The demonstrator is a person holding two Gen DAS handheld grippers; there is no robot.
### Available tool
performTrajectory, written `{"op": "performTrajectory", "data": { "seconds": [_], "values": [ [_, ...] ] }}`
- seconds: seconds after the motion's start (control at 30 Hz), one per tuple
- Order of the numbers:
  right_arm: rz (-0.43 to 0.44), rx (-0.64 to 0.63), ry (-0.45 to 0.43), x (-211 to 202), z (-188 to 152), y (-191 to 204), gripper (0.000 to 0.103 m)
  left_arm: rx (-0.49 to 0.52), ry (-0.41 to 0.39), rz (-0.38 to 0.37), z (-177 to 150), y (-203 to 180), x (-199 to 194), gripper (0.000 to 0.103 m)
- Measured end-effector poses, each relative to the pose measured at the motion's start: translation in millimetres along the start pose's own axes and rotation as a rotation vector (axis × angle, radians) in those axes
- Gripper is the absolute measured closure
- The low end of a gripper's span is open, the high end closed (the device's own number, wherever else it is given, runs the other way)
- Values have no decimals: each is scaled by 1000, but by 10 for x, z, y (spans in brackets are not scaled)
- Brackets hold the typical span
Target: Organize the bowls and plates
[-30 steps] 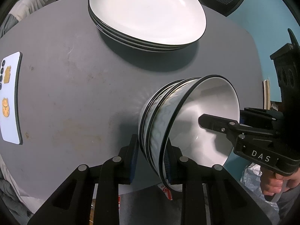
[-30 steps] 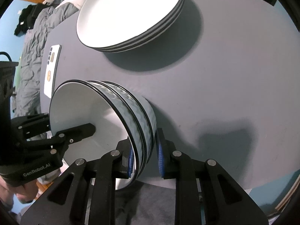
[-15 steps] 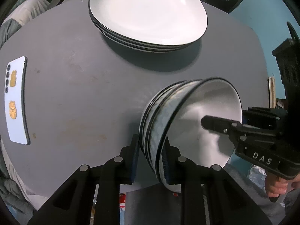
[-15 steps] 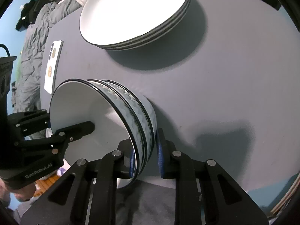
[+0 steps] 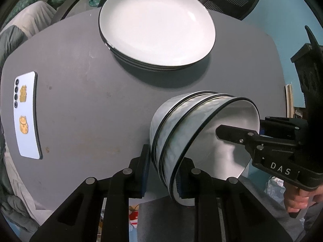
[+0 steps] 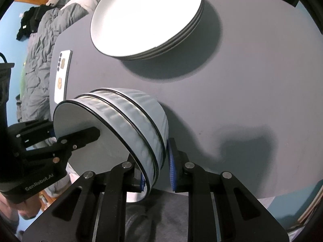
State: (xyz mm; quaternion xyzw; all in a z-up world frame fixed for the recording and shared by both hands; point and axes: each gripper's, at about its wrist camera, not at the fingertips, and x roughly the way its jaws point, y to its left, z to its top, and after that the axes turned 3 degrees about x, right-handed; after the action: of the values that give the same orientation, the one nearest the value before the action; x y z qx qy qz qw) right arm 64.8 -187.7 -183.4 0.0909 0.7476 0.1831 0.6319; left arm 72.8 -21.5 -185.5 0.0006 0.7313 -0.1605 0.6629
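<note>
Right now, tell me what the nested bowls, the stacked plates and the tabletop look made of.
Nested pale-blue dimpled bowls: likely glazed ceramic, glossy white inside, black rims. Stacked white black-rimmed plates: same glazed look, bright sheen. Grey round tabletop: matte, smooth, faintly stained; laminate or painted wood, can't tell which.

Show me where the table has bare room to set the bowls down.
Bare grey table lies between the phone and the stack of bowls, and in front of the plates. In the right wrist view, the wide patch right of the bowls is free too. Crowded: the near edge, where both grippers clamp the bowls.
</note>
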Motion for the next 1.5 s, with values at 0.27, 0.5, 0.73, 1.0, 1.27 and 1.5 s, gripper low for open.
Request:
{"op": "performTrajectory", "data": {
  "seconds": [0.27, 0.5, 0.73, 1.0, 1.27, 1.5],
  "values": [
    [-6, -8, -32, -258, -8, 58, 85, 5, -34, -15, 56, 107, -313, 82],
    [-10, -14, -70, -541, 155, 136, 85, 17, -83, -17, 241, 162, -655, 82],
    [-25, -46, -98, -662, 515, 193, 85, 15, -107, 1, 555, 273, -752, 82],
    [-55, -82, -80, -592, 999, 204, 85, -22, -83, 9, 971, 339, -565, 82],
    [-85, -105, -21, -421, 1396, 107, 85, -72, -30, 6, 1195, 437, -318, 82],
    [-90, -105, 25, -377, 1583, 87, 85, -86, -16, -10, 1328, 551, -252, 81]
  ]
}}
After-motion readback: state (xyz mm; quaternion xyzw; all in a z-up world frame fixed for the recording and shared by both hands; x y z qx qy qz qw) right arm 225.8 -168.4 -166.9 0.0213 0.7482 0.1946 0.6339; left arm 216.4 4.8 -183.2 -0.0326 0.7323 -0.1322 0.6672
